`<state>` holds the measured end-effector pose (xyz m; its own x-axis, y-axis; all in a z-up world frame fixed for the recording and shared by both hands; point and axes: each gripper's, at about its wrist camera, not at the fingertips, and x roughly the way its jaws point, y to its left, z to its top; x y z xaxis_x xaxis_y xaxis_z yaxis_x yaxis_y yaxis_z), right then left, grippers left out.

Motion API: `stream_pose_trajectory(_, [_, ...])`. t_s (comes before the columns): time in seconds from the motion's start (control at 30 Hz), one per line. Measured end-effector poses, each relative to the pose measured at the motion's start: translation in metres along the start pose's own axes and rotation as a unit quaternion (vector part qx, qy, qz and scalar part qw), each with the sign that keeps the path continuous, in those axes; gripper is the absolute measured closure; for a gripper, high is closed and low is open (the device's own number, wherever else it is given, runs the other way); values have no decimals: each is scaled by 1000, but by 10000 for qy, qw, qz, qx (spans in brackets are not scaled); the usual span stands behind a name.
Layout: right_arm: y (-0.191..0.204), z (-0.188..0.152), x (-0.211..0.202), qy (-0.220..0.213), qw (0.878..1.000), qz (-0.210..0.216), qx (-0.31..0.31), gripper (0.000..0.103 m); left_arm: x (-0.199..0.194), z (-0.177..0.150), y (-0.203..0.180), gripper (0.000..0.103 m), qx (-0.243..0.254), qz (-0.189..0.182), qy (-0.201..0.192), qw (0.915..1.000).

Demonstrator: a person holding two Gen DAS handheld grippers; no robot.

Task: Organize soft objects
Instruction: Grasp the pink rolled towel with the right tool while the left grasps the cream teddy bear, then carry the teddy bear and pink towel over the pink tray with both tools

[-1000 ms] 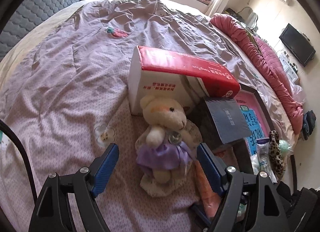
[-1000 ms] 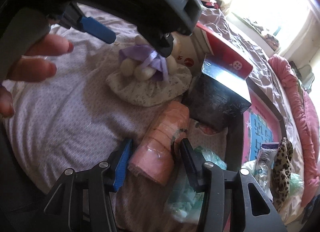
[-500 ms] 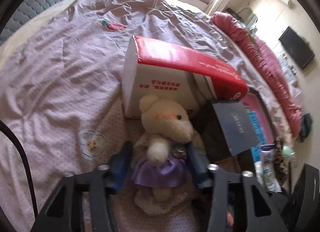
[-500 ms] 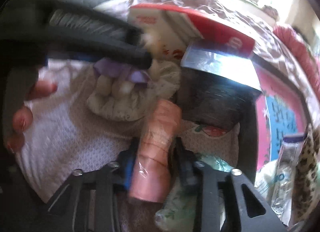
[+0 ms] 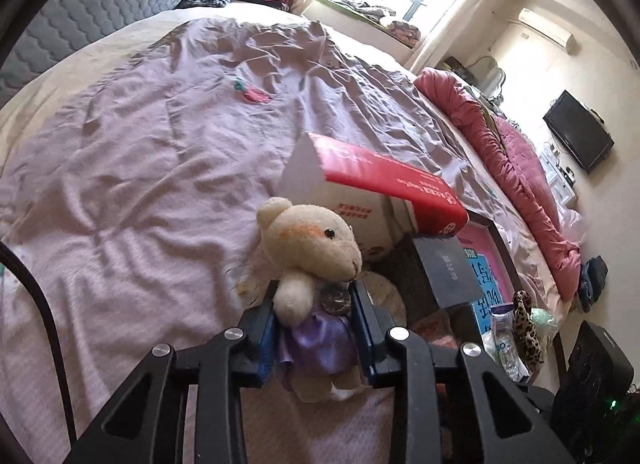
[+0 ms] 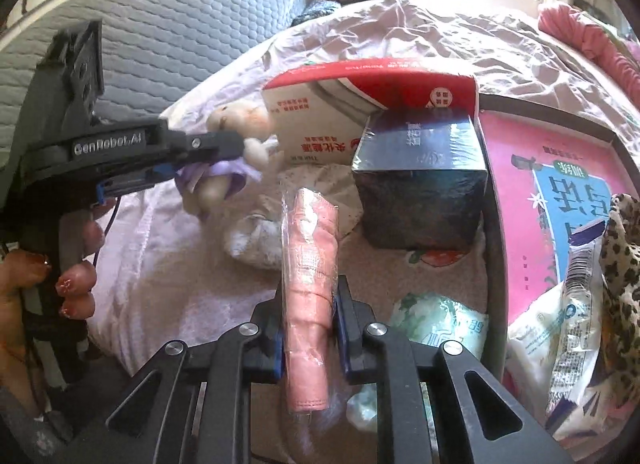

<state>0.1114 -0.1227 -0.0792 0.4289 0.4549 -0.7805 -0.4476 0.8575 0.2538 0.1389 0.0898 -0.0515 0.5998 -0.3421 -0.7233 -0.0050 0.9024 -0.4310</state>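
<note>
A cream teddy bear point(image 5: 308, 240) in a purple dress sits between the blue pads of my left gripper point(image 5: 314, 290). The jaws are closing and press its body on both sides. From the right wrist view the bear point(image 6: 248, 120) hangs in the left gripper point(image 6: 224, 148), clear of the lilac bedsheet point(image 5: 140, 168), with a person's hand on the handle. My right gripper point(image 6: 309, 292) is shut on a pink fabric roll point(image 6: 310, 248) wrapped in clear plastic. The roll stands on end between the pads.
A red-and-white carton point(image 5: 372, 192) and a dark box point(image 5: 444, 272) lie just beyond the bear. A dark-rimmed tray point(image 6: 494, 248) holds a pink book point(image 6: 516, 200), a leopard-print piece point(image 6: 624, 248) and plastic packets point(image 6: 444, 324). A white floral cloth point(image 6: 256, 236) lies on the sheet.
Both pairs of jaws have closed: the left on the bear, the right on the pink roll. The bear has come up off the floral cloth, and the roll now stands upright.
</note>
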Motion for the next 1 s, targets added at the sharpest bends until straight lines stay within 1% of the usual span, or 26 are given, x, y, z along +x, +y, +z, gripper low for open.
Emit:
stream_pose_trajectory(0.17, [4, -6, -19, -173, 9998, 87, 75, 83, -14, -6, 2, 70, -18, 87, -21, 10000])
stream_pose_trajectory(0.3, [4, -4, -31, -323, 9993, 141, 118, 83, -26, -16, -15, 70, 193, 177, -24, 9997])
stream_pose_trajectory(0.57, [8, -5, -61, -624, 9978, 154, 167, 83, -52, -33, -51, 70, 523, 222, -139, 9983])
stream_pose_trajectory(0.73, [5, -4, -79, -789, 9966, 135, 204, 83, -59, -42, -68, 70, 656, 213, -128, 9975])
stream_pose_trajectory(1.0, [-5, -3, -103, -1030, 9941, 107, 332, 83, -69, -47, -91, 70, 844, 181, -167, 9961])
